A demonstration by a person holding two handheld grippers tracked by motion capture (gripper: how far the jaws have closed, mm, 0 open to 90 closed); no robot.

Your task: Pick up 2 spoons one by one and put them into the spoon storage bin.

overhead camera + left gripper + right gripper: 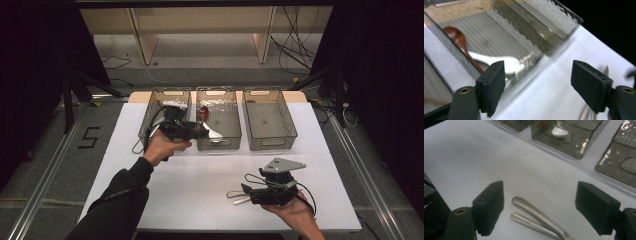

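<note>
Currently I am holding both grippers open: left gripper (202, 131) empty beside the middle bin (218, 142), where a white spoon (499, 61) and brown spoon (457, 37) are lying; right gripper (540, 207) is straddling two metal handles (534, 213) at five o'clock, unsorted.

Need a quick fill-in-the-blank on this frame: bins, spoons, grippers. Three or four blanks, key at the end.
1. The number of grey bins in the row on the table is ____.
2. The white spoon lies in the ____ bin of that row.
3. Beside it lies a spoon coloured ____.
4. The right gripper has its jaws ____ over two metal handles.

Missing words: three; middle; brown; open
</note>
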